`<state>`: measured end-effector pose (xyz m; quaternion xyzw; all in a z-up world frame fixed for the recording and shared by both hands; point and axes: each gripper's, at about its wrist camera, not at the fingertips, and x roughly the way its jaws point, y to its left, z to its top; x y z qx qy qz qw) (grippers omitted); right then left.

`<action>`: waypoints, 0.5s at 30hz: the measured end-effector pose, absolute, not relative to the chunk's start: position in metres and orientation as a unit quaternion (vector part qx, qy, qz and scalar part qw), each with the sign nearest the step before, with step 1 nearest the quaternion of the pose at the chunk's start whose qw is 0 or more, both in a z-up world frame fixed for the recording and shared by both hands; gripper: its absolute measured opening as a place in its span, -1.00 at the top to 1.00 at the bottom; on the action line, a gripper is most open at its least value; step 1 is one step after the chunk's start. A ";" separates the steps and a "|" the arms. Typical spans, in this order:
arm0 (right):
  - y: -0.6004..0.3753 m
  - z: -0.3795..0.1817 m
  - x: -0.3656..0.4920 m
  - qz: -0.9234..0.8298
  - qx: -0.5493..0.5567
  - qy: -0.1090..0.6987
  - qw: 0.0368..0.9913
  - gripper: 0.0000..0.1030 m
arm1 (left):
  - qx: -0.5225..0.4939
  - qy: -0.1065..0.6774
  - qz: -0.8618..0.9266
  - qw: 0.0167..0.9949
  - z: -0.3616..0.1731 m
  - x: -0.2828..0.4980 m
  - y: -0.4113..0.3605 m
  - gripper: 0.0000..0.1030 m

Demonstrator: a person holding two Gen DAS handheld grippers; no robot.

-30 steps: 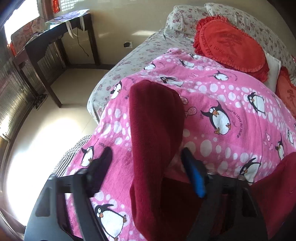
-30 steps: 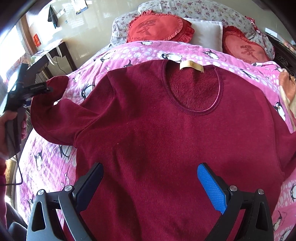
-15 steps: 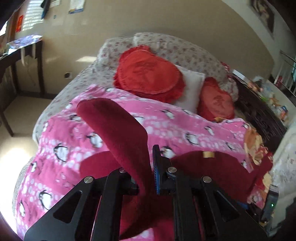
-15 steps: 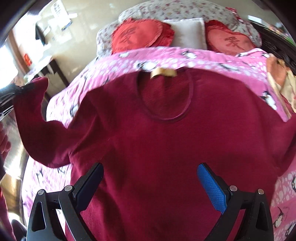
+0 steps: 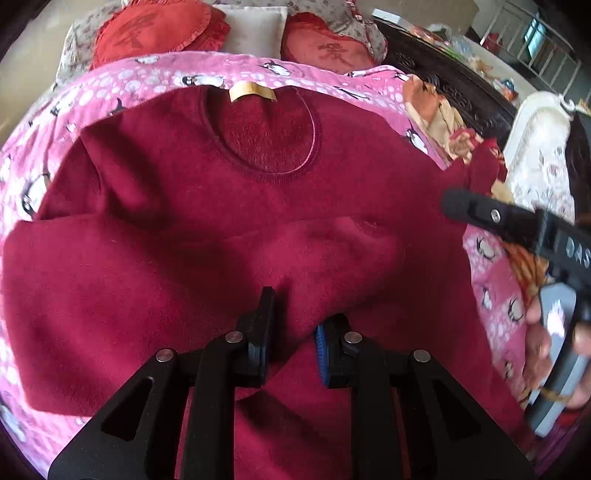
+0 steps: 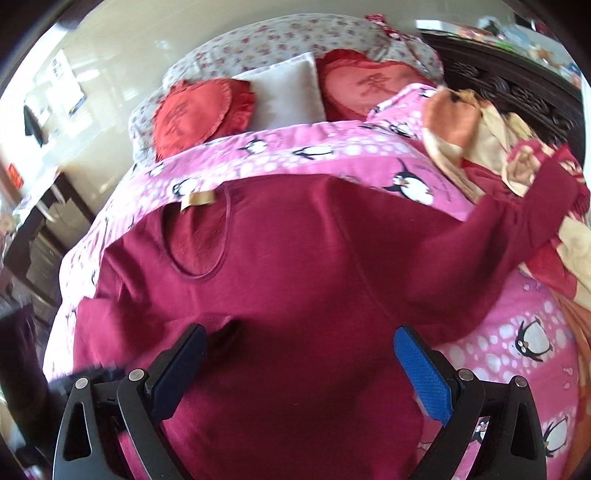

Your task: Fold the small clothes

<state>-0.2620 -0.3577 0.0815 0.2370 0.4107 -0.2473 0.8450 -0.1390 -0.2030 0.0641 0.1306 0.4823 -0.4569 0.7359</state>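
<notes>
The dark red top (image 5: pixel 192 206) lies face up on the pink penguin blanket (image 5: pixel 155 74) that covers the bed, its neckline and tan label (image 5: pixel 252 91) toward the red cushions (image 5: pixel 147 31); its left sleeve (image 5: pixel 207 266) is folded across the chest, the cuff end reaching the left gripper (image 5: pixel 291 332). That gripper's jaws stand close together with a fold of the sleeve between them, and they are opening — a release of the sleeve, by the look of it, though whether the pads still pinch the cloth I cannot quite tell. The right gripper (image 6: pixel 299 362) hangs over the lower body of the top with its jaws wide apart and nothing between them; in the left wrist view its black finger (image 5: pixel 476 210) points toward the right shoulder. The right sleeve (image 6: pixel 517 229) lies stretched out toward a heap of orange and cream clothes (image 6: pixel 480 122) at the bed's edge.

The step in hand looks like the first sleeve fold, nearly done. The next move likely falls to the right gripper — reach out along the spread sleeve, close on it near the cuff, and carry it in over the chest; the cuff lies against the heap, so the grip must take the sleeve alone.
</notes>
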 end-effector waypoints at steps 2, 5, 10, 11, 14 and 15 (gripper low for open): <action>-0.360 0.082 -0.264 -0.241 0.245 0.408 0.846 -0.95 | 0.130 0.475 -0.461 0.738 0.074 -0.140 -0.189 0.66; -0.353 0.078 -0.259 -0.220 0.234 0.415 0.851 -0.95 | 0.117 0.436 -0.447 0.773 0.093 -0.135 -0.152 0.14; -0.337 0.063 -0.232 -0.177 0.206 0.434 0.859 -0.95 | 0.111 0.386 -0.380 0.833 0.103 -0.117 -0.088 -0.13; -0.334 0.060 -0.225 -0.166 0.203 0.439 0.859 -0.95 | 0.110 0.392 -0.365 0.837 0.101 -0.109 -0.079 -0.13; -0.327 0.044 -0.207 -0.158 0.187 0.470 0.848 -0.81 | 0.094 0.422 -0.328 0.840 0.084 -0.091 -0.056 -0.13; -0.324 0.038 -0.202 -0.153 0.184 0.477 0.845 -0.63 | 0.087 0.430 -0.321 0.839 0.081 -0.087 -0.050 -0.13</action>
